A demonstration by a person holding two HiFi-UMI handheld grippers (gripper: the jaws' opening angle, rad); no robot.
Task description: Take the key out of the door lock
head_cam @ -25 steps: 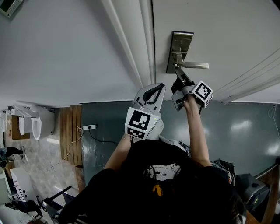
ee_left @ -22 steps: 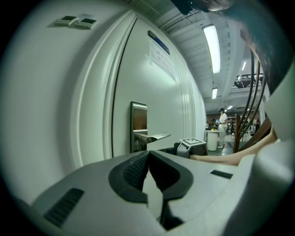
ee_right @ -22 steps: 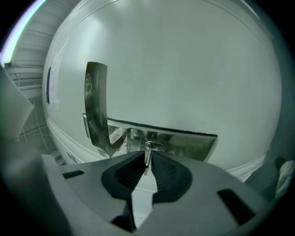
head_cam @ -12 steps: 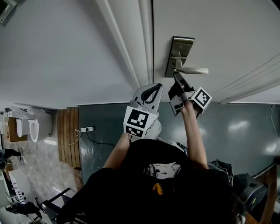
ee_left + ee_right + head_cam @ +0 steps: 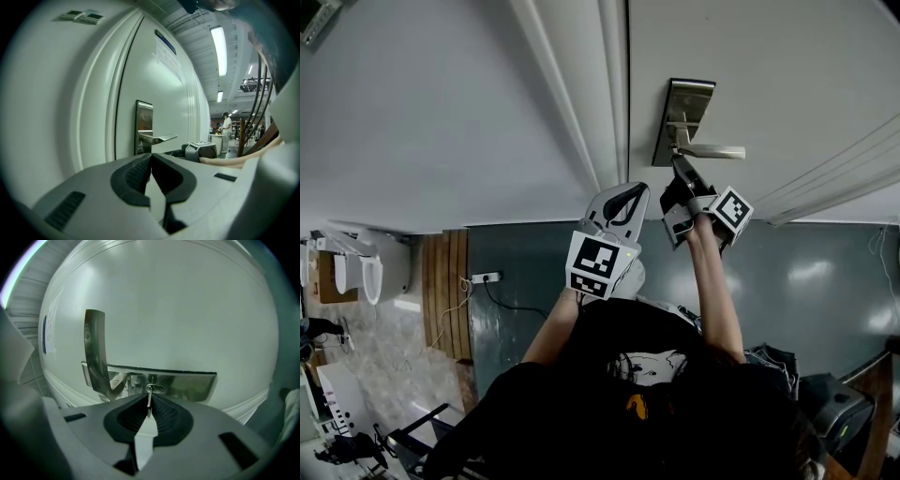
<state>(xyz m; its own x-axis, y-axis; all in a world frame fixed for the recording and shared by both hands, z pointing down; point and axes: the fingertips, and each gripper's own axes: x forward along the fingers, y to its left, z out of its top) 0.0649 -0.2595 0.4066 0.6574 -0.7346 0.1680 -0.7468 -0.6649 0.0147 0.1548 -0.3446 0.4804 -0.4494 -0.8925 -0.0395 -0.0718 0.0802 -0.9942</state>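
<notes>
The right gripper (image 5: 149,403) has its two jaws drawn in almost to touching, and they have just been closing. Between their dark ribbed pads (image 5: 165,414) stands the key (image 5: 149,401), seen edge-on as a thin upright strip of metal, and the pads press on it from both sides. The far end of the key sits in the keyhole (image 5: 156,389), right at the tips of this gripper, so the key is in the lock and in the grip at once.

Around the keyhole lies the shiny metal lock plate (image 5: 187,385), which runs crosswise just beyond the jaw tips in the right gripper view. The door handle (image 5: 96,348) stands off the plate to the left of the jaws in that view and rises past them. Behind all this is the pale door (image 5: 178,310), close in front of the gripper.

The left gripper (image 5: 151,157) has its jaws brought together at the tips, with nothing between them. It hangs back from the door, beside the right gripper and nearer the person, apart from the lock. From its own view the lock plate and handle lie ahead, and the right gripper's marker cube (image 5: 200,149) shows just to the right, with the person's forearm (image 5: 234,161) behind it.

In the head view the right gripper reaches up to the underside of the handle, while the left one points at the door frame (image 5: 614,94).
</notes>
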